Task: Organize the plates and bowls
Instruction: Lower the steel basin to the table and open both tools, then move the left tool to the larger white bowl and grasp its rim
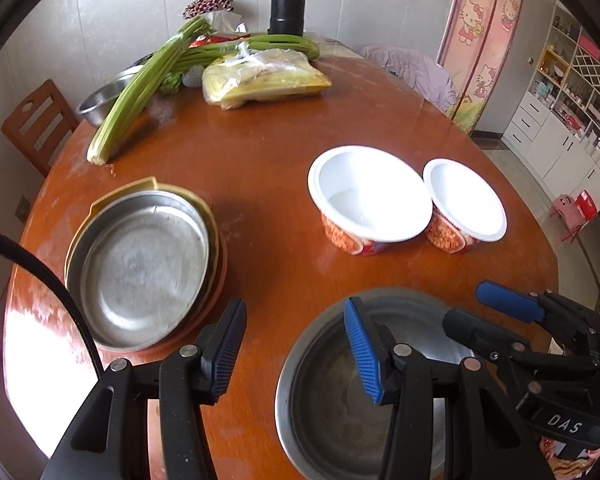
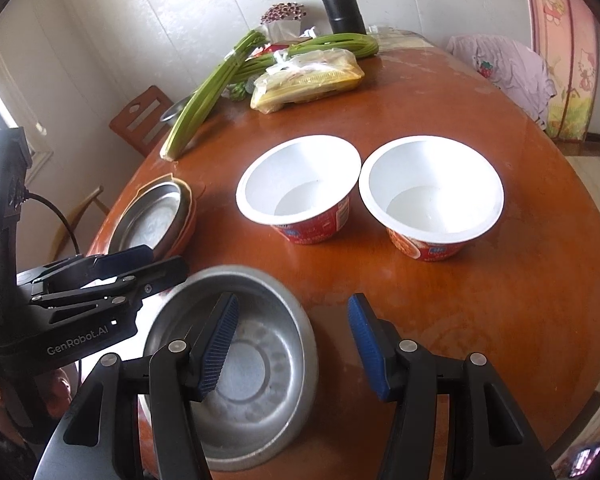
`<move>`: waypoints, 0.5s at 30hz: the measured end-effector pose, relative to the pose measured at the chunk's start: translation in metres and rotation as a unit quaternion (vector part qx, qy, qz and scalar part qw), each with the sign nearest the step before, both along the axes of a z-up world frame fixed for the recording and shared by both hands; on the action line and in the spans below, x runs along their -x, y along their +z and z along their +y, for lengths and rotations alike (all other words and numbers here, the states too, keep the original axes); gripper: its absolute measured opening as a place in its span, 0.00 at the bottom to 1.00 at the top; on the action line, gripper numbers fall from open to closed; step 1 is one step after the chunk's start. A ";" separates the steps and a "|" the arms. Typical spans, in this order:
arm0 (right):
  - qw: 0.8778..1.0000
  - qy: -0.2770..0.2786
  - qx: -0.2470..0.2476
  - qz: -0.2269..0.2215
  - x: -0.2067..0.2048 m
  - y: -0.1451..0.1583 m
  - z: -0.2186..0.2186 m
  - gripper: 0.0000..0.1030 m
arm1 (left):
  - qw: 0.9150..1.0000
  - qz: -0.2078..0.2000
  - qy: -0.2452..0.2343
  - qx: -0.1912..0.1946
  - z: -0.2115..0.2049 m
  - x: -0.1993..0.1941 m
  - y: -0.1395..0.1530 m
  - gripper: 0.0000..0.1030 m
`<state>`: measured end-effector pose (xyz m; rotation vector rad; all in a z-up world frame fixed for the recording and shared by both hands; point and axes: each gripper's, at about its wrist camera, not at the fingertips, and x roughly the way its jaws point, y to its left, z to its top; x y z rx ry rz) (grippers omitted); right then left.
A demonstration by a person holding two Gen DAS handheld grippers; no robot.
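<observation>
A steel bowl [image 1: 324, 420] [image 2: 260, 368] sits near the front edge of the round wooden table [image 1: 268, 168]. My left gripper [image 1: 294, 352] [image 2: 168, 260] is open and straddles the bowl's left rim without pressing on it. My right gripper [image 2: 292, 348] [image 1: 464, 304] is open over the right rim, one finger above the bowl's inside and the other outside it. On the left, a steel plate tops a stack of plates [image 1: 140, 264] [image 2: 152, 220]. Two white-lined red paper bowls [image 1: 368, 196] [image 1: 464, 200] [image 2: 300, 180] [image 2: 432, 184] stand side by side mid-table.
At the far side lie celery stalks [image 1: 140, 88], a clear bag of food [image 1: 260, 76], a black flask [image 1: 286, 4] and a steel basin [image 1: 100, 100]. A wooden chair [image 1: 36, 124] stands at the left edge. Cabinets stand far right.
</observation>
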<state>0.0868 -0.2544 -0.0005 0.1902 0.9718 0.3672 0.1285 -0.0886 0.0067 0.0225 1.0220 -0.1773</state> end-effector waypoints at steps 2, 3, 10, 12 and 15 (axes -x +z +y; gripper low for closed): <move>1.000 -0.004 -0.002 0.000 -0.004 0.001 0.000 0.57 | 1.000 -0.003 -0.006 -0.002 -0.002 -0.005 0.004 0.49; 1.000 -0.006 -0.001 0.001 -0.006 0.002 0.001 0.57 | 1.000 -0.003 -0.007 -0.003 -0.003 -0.007 0.004 0.49; 1.000 -0.011 -0.007 0.007 -0.020 0.001 0.004 0.57 | 1.000 -0.009 -0.025 -0.008 -0.010 -0.029 0.013 0.49; 1.000 -0.013 -0.009 0.010 -0.026 0.000 0.005 0.57 | 0.999 -0.010 -0.030 -0.010 -0.011 -0.035 0.015 0.49; 1.000 -0.017 -0.015 0.016 -0.032 -0.002 0.004 0.57 | 0.999 -0.012 -0.036 -0.015 -0.011 -0.048 0.018 0.49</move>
